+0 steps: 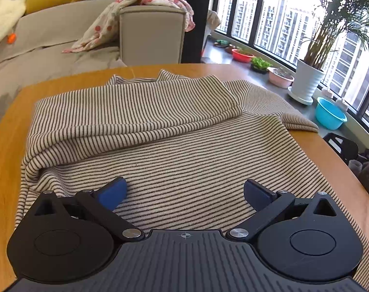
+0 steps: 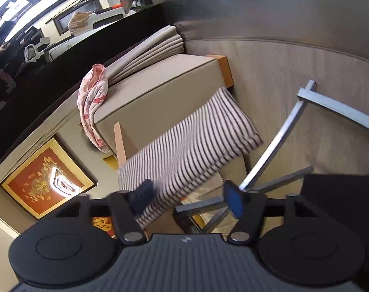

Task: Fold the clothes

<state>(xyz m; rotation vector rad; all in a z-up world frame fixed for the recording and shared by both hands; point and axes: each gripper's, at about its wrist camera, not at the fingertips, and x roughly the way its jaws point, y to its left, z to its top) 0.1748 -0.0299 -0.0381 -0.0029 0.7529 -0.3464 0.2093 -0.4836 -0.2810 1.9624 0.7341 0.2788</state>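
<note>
Left gripper (image 1: 184, 192) is hovering wide open over the shirt (image 1: 160, 131); right gripper (image 2: 189, 194), also wide, is tilting beside a hanging striped part (image 2: 191, 146). Grab edges squarely.

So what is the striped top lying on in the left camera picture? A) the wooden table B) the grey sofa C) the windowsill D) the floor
A: the striped top is spread over the orange-brown wooden table, whose edge shows around it.
</note>
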